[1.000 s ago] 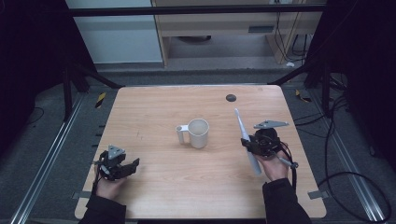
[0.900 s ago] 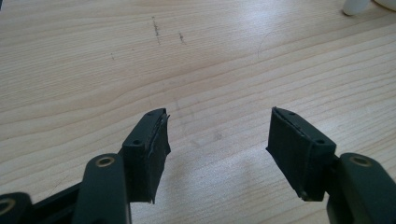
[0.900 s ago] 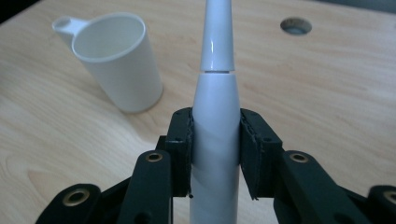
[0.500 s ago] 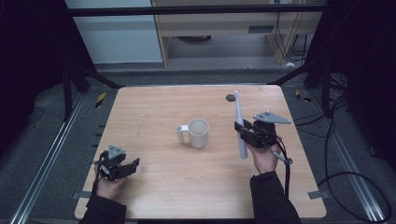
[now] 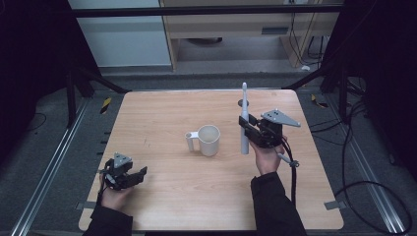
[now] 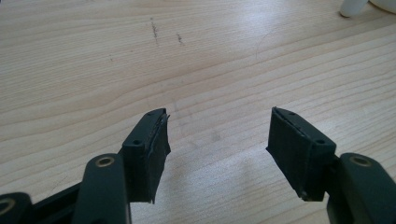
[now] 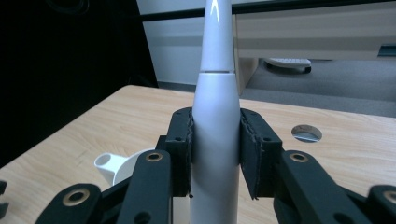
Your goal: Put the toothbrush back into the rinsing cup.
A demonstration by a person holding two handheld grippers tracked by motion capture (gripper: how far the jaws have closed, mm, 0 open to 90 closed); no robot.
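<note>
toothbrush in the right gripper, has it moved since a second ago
Yes. The electric toothbrush, clamped in the right gripper, has risen from a slant to upright and shifted toward the table's far edge, beside the white mug.

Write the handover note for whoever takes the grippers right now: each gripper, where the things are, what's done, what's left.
Right gripper: shut on the white electric toothbrush, its fingers clamping the handle on both sides. The toothbrush is held upright above the table, brush end up, to the right of the mug.
Left gripper: open and holding nothing, low over the near left part of the table.
White mug: upright near the table's middle, handle pointing left, apparently with nothing in it.
Done: toothbrush picked up and stood vertical.
Left, probably: carry it over the mug, lower it in, release.
</note>
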